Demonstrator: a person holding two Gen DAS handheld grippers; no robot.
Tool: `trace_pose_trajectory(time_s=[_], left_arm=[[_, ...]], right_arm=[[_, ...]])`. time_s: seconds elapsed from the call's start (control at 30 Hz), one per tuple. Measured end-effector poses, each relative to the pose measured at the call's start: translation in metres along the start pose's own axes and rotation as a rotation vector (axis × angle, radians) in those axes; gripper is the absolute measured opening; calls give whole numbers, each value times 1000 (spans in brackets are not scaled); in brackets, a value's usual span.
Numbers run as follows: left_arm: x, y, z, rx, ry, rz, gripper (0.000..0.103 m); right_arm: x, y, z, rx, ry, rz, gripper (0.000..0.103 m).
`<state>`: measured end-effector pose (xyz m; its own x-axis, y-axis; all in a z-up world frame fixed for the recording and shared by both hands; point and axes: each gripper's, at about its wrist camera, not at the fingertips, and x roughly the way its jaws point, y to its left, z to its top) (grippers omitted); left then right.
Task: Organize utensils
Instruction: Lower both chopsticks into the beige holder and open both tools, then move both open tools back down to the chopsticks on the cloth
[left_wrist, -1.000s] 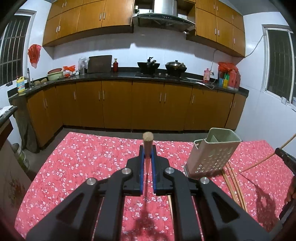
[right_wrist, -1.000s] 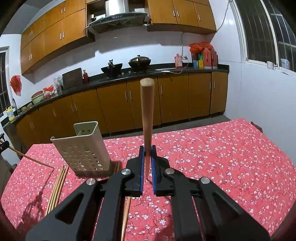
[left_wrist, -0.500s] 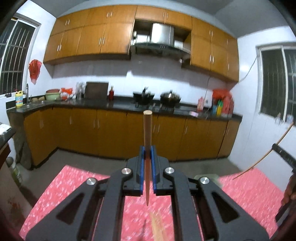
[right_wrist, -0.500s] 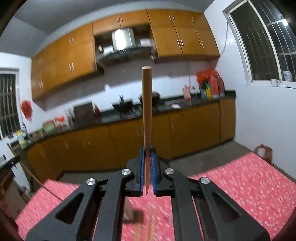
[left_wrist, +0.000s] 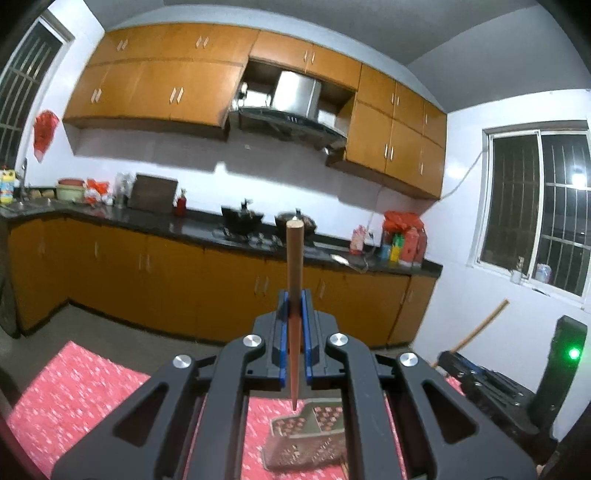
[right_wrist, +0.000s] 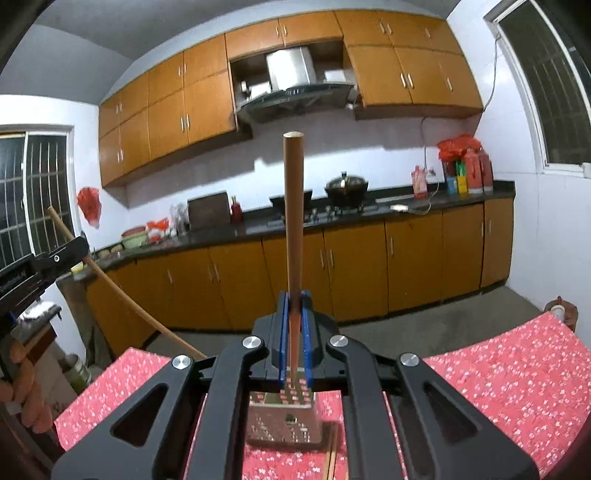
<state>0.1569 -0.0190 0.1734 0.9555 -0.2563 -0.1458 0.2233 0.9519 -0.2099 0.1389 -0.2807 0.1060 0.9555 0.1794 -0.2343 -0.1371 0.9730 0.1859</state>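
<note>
Above perforated holder (right_wrist: 282, 421), each gripper's fingers clamping an upright chopstick (right_wrist: 293, 236)

Two wrist fisheyes, both facing the far kitchen wall.
Left view rides low behind the black left gripper (left_wrist: 294, 354), raised over the red floral tablecloth (left_wrist: 81, 387); right view does likewise behind the right gripper (right_wrist: 294, 354). Shared: perforated grey utensil holder (left_wrist: 306, 439) (right_wrist: 284, 417) close below, orange-brown wooden cabinets (left_wrist: 166, 280) (right_wrist: 369, 266) beyond.
</note>
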Motion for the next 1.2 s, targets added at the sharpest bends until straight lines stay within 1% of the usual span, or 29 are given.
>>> trace_pose_trajectory(time_s=[0.2,0.33,0.4,0.47,0.53,0.57,0.63,0.8,0.93,1.0,1.07,1.13,1.2], left_arm=[[25,0,-32,5,72,-3,8],[44,0,-53,7,132,10,8],[47,4,-62,3,155,15,8],[50,7,-66,-4,168,19,11],[50,9,-68,-5,169,22,20],[48,11,-68,-6,166,23,22],[44,12,-67,-9,152,24,26],[28,22,-62,-35,126,27,31],[5,35,-58,-71,89,28,36],[-10,45,-58,-92,71,38,37],[-22,55,-62,-113,67,53,37],[-30,67,-71,-126,84,86,38],[-32,78,-86,-123,128,130,38]], right_arm=[[18,0,-19,1,75,-7,7],[23,-1,-27,4,109,-6,8],[24,-2,-29,11,121,1,8],[23,-1,-30,11,126,11,8],[21,-2,-30,10,123,11,12],[20,-2,-29,11,120,12,14],[18,-2,-27,15,107,12,26],[1,-4,-19,22,60,19,28],[-25,-15,-15,44,5,9,29],[-33,-24,-18,57,-6,-7,29],[-38,-37,-27,74,5,-50,30],[-36,-48,-40,87,45,-89,31],[-24,-63,-62,101,132,-136,31]])
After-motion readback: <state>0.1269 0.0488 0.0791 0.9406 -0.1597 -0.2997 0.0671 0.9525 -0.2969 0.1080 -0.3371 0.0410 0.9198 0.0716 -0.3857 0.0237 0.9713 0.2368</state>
